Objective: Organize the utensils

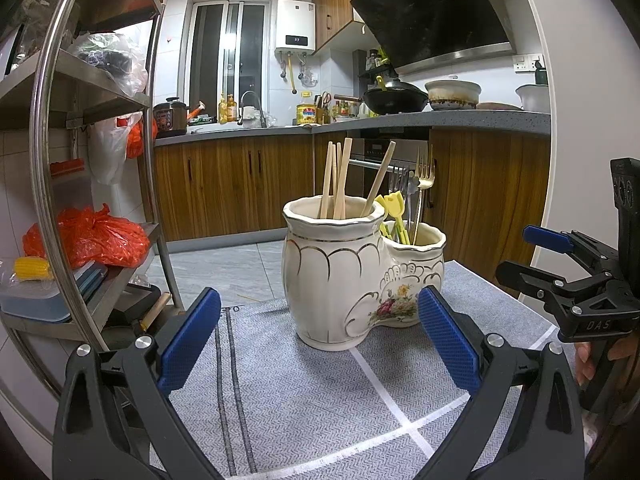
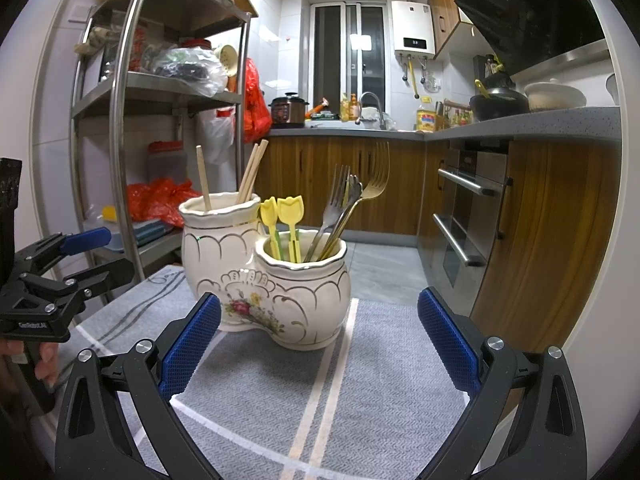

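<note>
A cream ceramic double utensil holder (image 1: 352, 276) (image 2: 264, 280) with gold trim and a flower print stands on a grey mat (image 1: 304, 392) (image 2: 360, 368). Its taller pot holds several wooden chopsticks (image 1: 336, 180) (image 2: 250, 172). The lower pot holds metal forks (image 1: 424, 172) (image 2: 352, 196) and yellow tulip-shaped picks (image 1: 394, 206) (image 2: 282, 212). My left gripper (image 1: 320, 344) is open just in front of the holder, with nothing between its fingers. My right gripper (image 2: 320, 344) is also open and empty, facing the lower pot.
A steel shelf rack (image 1: 100, 92) (image 2: 160, 92) with bags and boxes stands to the left. Wooden cabinets and a grey counter (image 1: 440, 120) with a wok and pots run behind. An oven (image 2: 468, 208) is to the right. The mat's right edge lies near the cabinets.
</note>
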Demonstrator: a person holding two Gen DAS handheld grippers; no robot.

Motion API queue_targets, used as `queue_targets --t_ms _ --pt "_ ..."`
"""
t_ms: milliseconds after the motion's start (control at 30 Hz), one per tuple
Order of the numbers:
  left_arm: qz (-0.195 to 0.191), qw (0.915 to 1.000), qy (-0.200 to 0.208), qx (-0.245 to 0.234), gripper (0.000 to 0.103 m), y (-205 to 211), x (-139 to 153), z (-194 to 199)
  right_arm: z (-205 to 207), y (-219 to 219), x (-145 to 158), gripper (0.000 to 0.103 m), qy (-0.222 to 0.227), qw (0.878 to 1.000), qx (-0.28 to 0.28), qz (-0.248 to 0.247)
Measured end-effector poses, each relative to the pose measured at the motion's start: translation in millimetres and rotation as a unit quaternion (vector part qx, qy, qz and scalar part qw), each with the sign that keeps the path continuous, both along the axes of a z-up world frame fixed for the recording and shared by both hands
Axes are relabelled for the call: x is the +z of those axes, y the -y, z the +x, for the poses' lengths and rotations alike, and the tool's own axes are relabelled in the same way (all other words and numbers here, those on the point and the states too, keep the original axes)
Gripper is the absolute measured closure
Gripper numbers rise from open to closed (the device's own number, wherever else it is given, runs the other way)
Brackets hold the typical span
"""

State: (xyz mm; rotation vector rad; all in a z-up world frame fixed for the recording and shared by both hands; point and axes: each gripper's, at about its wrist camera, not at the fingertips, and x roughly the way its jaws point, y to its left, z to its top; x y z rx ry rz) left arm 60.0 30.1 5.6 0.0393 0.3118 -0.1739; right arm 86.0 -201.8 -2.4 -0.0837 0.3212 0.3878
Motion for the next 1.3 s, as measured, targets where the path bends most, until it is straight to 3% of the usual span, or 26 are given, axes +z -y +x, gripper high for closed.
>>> queue_targets --t_ms 1300 --pt "0.0 0.9999 -0.001 0.011 0.006 0.3 -0.9 2.4 0.7 0.6 0.4 0.005 -0.001 1.0 0.001 0.0"
